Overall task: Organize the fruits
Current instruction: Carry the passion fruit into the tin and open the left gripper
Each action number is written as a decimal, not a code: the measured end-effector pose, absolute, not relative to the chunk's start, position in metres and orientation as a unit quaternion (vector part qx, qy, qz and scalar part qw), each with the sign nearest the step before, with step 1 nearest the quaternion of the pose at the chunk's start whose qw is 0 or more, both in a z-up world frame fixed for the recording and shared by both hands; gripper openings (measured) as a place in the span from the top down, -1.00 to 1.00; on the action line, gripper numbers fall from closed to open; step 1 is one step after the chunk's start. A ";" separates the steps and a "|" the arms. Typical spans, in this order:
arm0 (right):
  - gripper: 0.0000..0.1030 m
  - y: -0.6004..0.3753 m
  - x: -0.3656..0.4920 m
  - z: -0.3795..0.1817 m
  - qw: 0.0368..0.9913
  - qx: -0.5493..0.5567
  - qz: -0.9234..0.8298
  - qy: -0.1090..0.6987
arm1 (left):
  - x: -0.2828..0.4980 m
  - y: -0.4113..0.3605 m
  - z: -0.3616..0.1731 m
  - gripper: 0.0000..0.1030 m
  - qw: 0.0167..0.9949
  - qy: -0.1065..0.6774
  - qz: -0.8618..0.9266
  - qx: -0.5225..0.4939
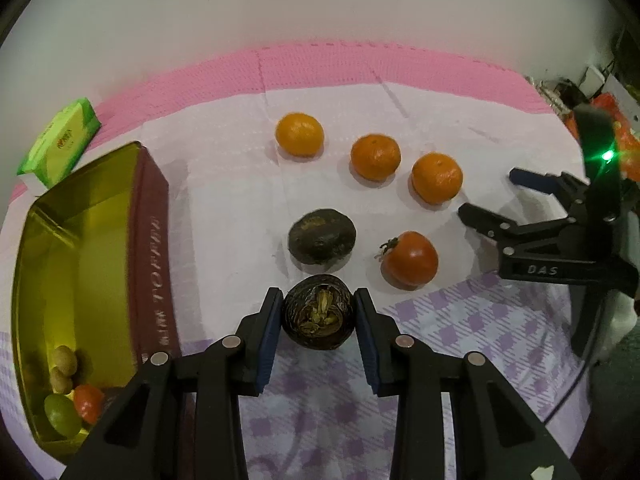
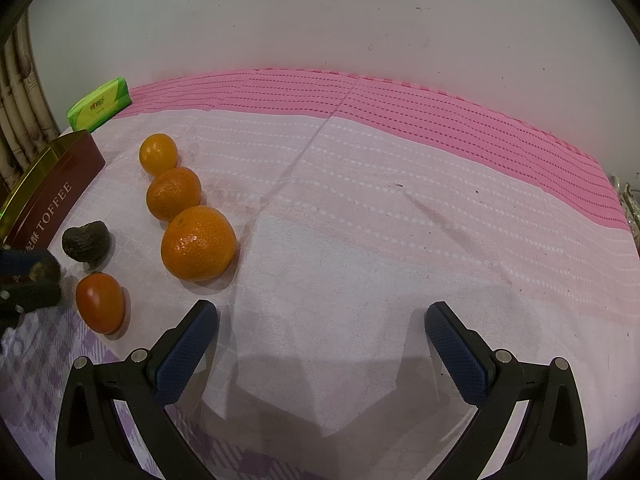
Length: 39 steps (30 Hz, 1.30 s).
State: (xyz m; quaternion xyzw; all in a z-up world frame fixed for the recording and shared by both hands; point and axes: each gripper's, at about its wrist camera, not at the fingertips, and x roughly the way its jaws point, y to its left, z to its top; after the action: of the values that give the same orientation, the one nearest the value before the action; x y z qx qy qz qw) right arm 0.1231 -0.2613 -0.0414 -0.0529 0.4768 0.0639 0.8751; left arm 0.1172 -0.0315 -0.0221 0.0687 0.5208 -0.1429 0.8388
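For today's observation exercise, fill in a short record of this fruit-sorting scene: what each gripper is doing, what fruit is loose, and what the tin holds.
left gripper: shut on a dark brown fruit
right gripper: open, nothing between its fingers
loose on cloth: three oranges, one tomato, another dark fruit
toffee tin: small fruits in one corner
behind tin: green packet

black hand-held gripper (image 1: pixel 318 314) frames, blue pads (image 2: pixel 188 354), silver screws.
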 end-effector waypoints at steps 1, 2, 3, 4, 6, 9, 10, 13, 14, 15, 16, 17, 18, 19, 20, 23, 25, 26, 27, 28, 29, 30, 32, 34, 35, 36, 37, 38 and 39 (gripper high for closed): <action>-1.00 -0.261 0.123 -0.041 0.875 -0.053 0.064 0.477 | 0.116 -0.029 -0.019 0.37 0.840 0.519 -0.141 0.066; -1.00 -0.261 0.123 -0.041 0.875 -0.053 0.064 0.477 | 0.115 -0.025 -0.013 0.37 0.843 0.516 -0.141 0.057; -1.00 -0.261 0.123 -0.041 0.875 -0.053 0.064 0.477 | 0.115 -0.022 -0.009 0.37 0.845 0.514 -0.141 0.052; -1.00 -0.261 0.123 -0.041 0.875 -0.053 0.064 0.477 | 0.115 -0.017 -0.004 0.37 0.847 0.511 -0.139 0.048; -1.00 -0.261 0.123 -0.041 0.875 -0.053 0.064 0.477 | 0.116 -0.009 0.004 0.37 0.852 0.504 -0.131 0.046; -1.00 -0.261 0.123 -0.041 0.875 -0.053 0.064 0.477 | 0.118 0.008 0.014 0.37 0.860 0.495 -0.114 0.044; -1.00 -0.261 0.123 -0.041 0.875 -0.053 0.064 0.477 | 0.119 0.014 0.015 0.37 0.862 0.494 -0.109 0.044; -1.00 -0.261 0.123 -0.041 0.875 -0.053 0.064 0.477 | 0.123 0.039 0.017 0.37 0.866 0.492 -0.080 0.042; -1.00 -0.261 0.123 -0.041 0.875 -0.053 0.064 0.477 | 0.124 0.046 0.016 0.37 0.866 0.493 -0.070 0.040; -1.00 -0.261 0.123 -0.041 0.875 -0.053 0.064 0.477 | 0.126 0.053 0.015 0.37 0.866 0.495 -0.062 0.036; -1.00 -0.261 0.123 -0.041 0.875 -0.053 0.064 0.477 | 0.128 0.063 0.013 0.37 0.865 0.499 -0.053 0.030; -1.00 -0.261 0.123 -0.041 0.875 -0.053 0.064 0.477 | 0.130 0.073 0.011 0.37 0.864 0.501 -0.045 0.026; -1.00 -0.261 0.123 -0.041 0.875 -0.053 0.064 0.477 | 0.132 0.080 0.010 0.37 0.864 0.502 -0.038 0.023; -1.00 -0.261 0.123 -0.041 0.875 -0.053 0.063 0.477 | 0.132 0.086 0.008 0.37 0.864 0.503 -0.031 0.021; -1.00 -0.261 0.123 -0.041 0.875 -0.053 0.063 0.477 | 0.134 0.094 0.006 0.37 0.863 0.504 -0.023 0.019; -1.00 -0.261 0.123 -0.040 0.875 -0.053 0.063 0.477 | 0.138 0.109 -0.001 0.37 0.860 0.510 -0.006 0.015; -1.00 -0.261 0.123 -0.040 0.875 -0.053 0.063 0.477 | 0.140 0.116 -0.005 0.37 0.858 0.514 0.001 0.015; -1.00 -0.261 0.123 -0.040 0.875 -0.053 0.063 0.477 | 0.141 0.119 -0.009 0.37 0.856 0.517 0.004 0.015; -1.00 -0.261 0.123 -0.040 0.875 -0.053 0.063 0.477 | 0.141 0.122 -0.011 0.37 0.855 0.518 0.007 0.016; -1.00 -0.261 0.123 -0.040 0.875 -0.053 0.063 0.477 | 0.142 0.124 -0.014 0.37 0.854 0.520 0.010 0.016; -1.00 -0.261 0.123 -0.040 0.875 -0.053 0.063 0.477 | 0.143 0.126 -0.015 0.37 0.853 0.521 0.012 0.016; -1.00 -0.262 0.123 -0.040 0.875 -0.053 0.063 0.477 | 0.144 0.128 -0.018 0.37 0.852 0.523 0.015 0.015; -1.00 -0.262 0.123 -0.040 0.875 -0.053 0.063 0.477 | 0.148 0.132 -0.022 0.37 0.850 0.526 0.018 0.014; -1.00 -0.262 0.123 -0.040 0.875 -0.053 0.063 0.477 | 0.148 0.134 -0.024 0.37 0.849 0.527 0.021 0.014; -1.00 -0.262 0.123 -0.040 0.875 -0.053 0.063 0.477 | 0.149 0.135 -0.026 0.37 0.848 0.529 0.022 0.015; -1.00 -0.262 0.123 -0.040 0.875 -0.053 0.063 0.477 | 0.148 0.136 -0.027 0.37 0.848 0.530 0.023 0.015; -1.00 -0.262 0.123 -0.040 0.875 -0.053 0.063 0.477 | 0.147 0.136 -0.028 0.37 0.847 0.531 0.023 0.015; -1.00 -0.262 0.123 -0.040 0.875 -0.053 0.063 0.477 | 0.147 0.137 -0.029 0.37 0.846 0.532 0.024 0.015; -1.00 -0.262 0.123 -0.040 0.875 -0.053 0.063 0.477 | 0.147 0.137 -0.031 0.37 0.845 0.534 0.024 0.015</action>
State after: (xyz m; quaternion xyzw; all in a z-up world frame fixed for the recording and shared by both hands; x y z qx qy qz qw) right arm 0.1233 -0.2618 -0.0403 -0.0534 0.4769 0.0631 0.8751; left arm 0.1475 0.1374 -0.0308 0.0149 0.5337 0.0245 0.8452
